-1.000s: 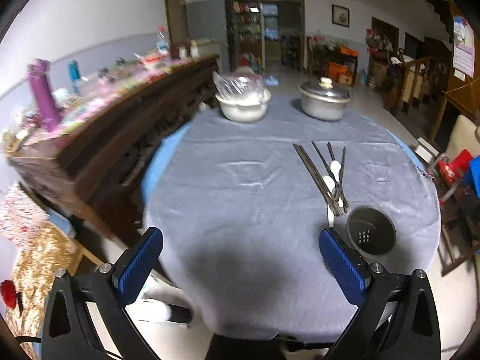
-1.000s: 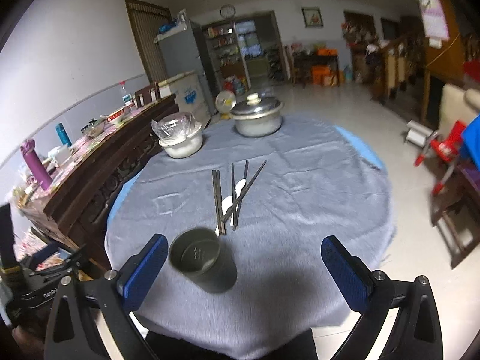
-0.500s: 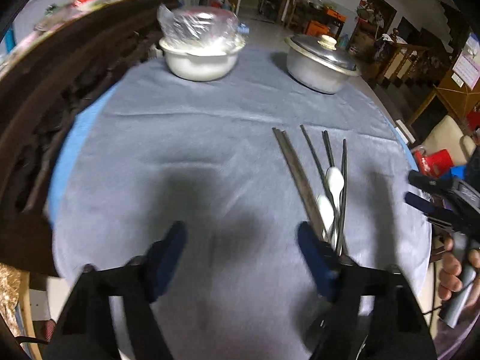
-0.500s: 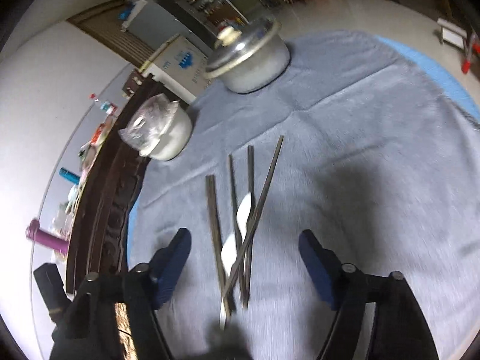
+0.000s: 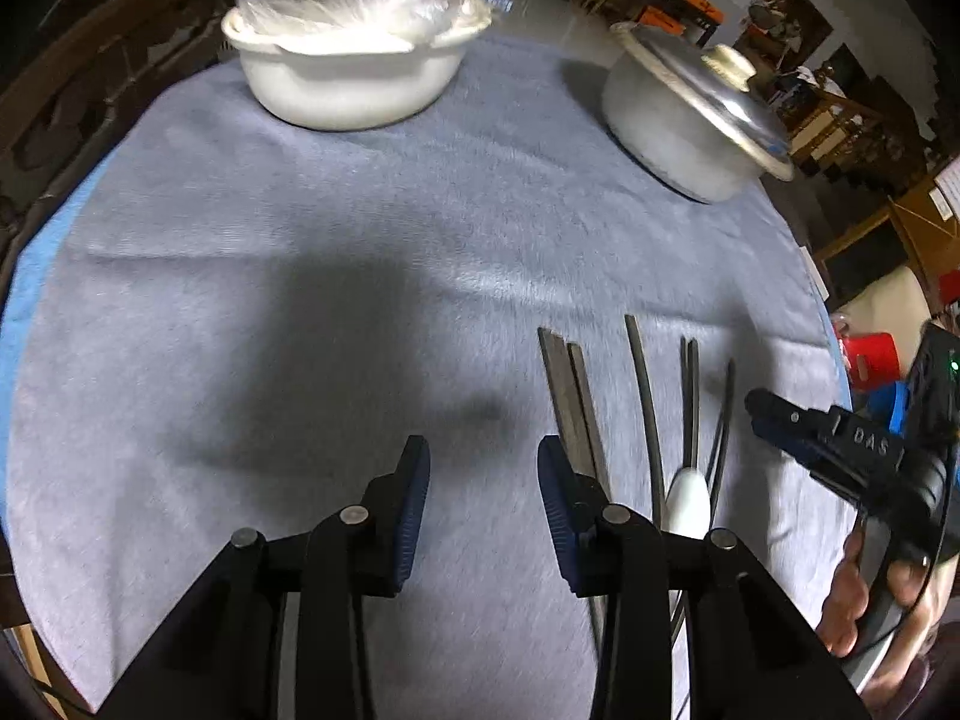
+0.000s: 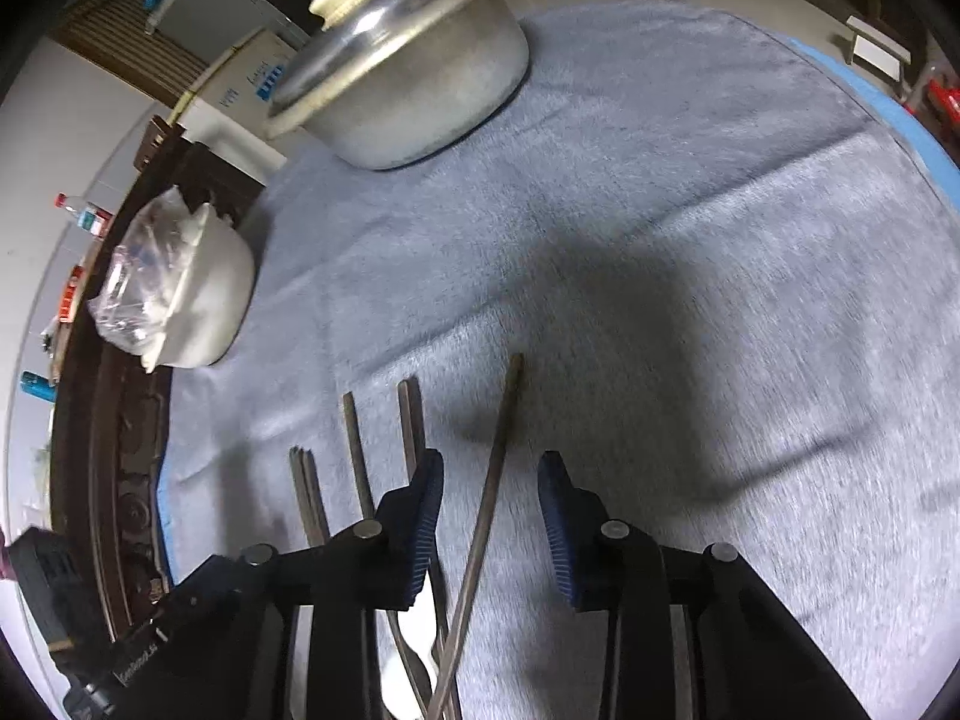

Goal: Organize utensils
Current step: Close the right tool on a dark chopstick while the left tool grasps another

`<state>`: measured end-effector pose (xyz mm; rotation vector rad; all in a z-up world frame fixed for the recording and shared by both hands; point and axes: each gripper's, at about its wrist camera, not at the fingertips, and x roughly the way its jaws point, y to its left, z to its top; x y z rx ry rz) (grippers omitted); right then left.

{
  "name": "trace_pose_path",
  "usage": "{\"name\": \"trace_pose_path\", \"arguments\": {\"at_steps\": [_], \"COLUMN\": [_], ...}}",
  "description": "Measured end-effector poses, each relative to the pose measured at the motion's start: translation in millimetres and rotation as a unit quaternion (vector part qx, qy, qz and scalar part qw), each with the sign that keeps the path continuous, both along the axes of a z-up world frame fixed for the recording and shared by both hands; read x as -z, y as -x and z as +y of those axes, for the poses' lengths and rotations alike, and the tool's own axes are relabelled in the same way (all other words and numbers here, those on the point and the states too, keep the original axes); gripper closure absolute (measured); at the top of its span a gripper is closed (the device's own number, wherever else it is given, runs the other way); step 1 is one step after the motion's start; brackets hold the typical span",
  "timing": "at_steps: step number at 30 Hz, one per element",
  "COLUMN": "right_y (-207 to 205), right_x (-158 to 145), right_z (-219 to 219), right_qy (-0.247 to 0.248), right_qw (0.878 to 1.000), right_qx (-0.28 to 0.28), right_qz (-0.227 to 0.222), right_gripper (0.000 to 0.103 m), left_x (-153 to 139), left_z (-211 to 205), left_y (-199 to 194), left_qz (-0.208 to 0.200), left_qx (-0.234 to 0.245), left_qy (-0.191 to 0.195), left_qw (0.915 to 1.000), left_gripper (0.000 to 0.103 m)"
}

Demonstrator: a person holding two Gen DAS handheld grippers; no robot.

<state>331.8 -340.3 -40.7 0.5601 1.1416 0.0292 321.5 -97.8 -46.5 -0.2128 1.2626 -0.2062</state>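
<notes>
Several dark chopsticks (image 5: pixel 645 396) and a white spoon (image 5: pixel 687 498) lie side by side on the grey cloth. In the left wrist view my left gripper (image 5: pixel 483 468) hangs low just left of the leftmost pair (image 5: pixel 570 396); its jaws are closing over bare cloth. In the right wrist view my right gripper (image 6: pixel 491 474) straddles one slanted chopstick (image 6: pixel 507 414). Its jaws are closing too, and the pads stand clear of the stick. The other chopsticks (image 6: pixel 357 450) and the spoon (image 6: pixel 414 636) lie to its left. The right gripper's body (image 5: pixel 840 444) and a hand show at the left view's right edge.
A white pot (image 5: pixel 348 78) covered with a plastic bag and a lidded metal pot (image 5: pixel 690 120) stand at the far side of the round table (image 5: pixel 270 228). A dark wooden sideboard (image 6: pixel 114 480) runs along the table's left. The cloth's edge drops off at the right (image 6: pixel 900 120).
Both grippers have come forward and down close over the chopsticks, and both pairs of jaws have narrowed a lot. The metal cup has dropped out of view.
</notes>
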Motion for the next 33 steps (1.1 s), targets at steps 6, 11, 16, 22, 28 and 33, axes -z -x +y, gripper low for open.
{"name": "trace_pose_path", "arguments": {"at_steps": [6, 11, 16, 22, 28, 33], "right_y": [-18.8, -24.0, -16.8, -8.5, 1.1, 8.7], "right_x": [7.5, 8.9, 11.1, 12.7, 10.1, 9.5], "right_z": [15.5, 23.1, 17.6, 9.5, 2.5, -4.0], "right_qy": [0.047, 0.073, 0.071, 0.068, 0.078, 0.072], "right_qw": [0.998, 0.997, 0.997, 0.997, 0.996, 0.997], "right_qx": [-0.017, -0.027, -0.036, -0.038, -0.039, -0.04], "right_qz": [0.025, 0.017, 0.009, 0.008, 0.009, 0.011], "right_gripper": [0.079, 0.091, 0.095, 0.096, 0.096, 0.096], "left_x": [14.0, 23.1, 25.4, 19.7, 15.0, 14.2], "left_z": [-20.0, -24.1, -30.8, -46.3, -51.1, -33.2], "left_y": [-17.6, -26.1, -32.5, -32.6, -31.8, -28.3], "left_qz": [0.019, 0.027, 0.024, -0.004, -0.025, -0.023], "left_qx": [0.0, -0.011, -0.014, -0.004, 0.019, 0.044], "left_qy": [-0.01, -0.002, -0.013, -0.049, -0.069, -0.096], "left_qw": [0.9998, 0.9996, 0.9995, 0.9988, 0.9971, 0.9941], "left_gripper": [0.064, 0.075, 0.085, 0.084, 0.099, 0.102]}}
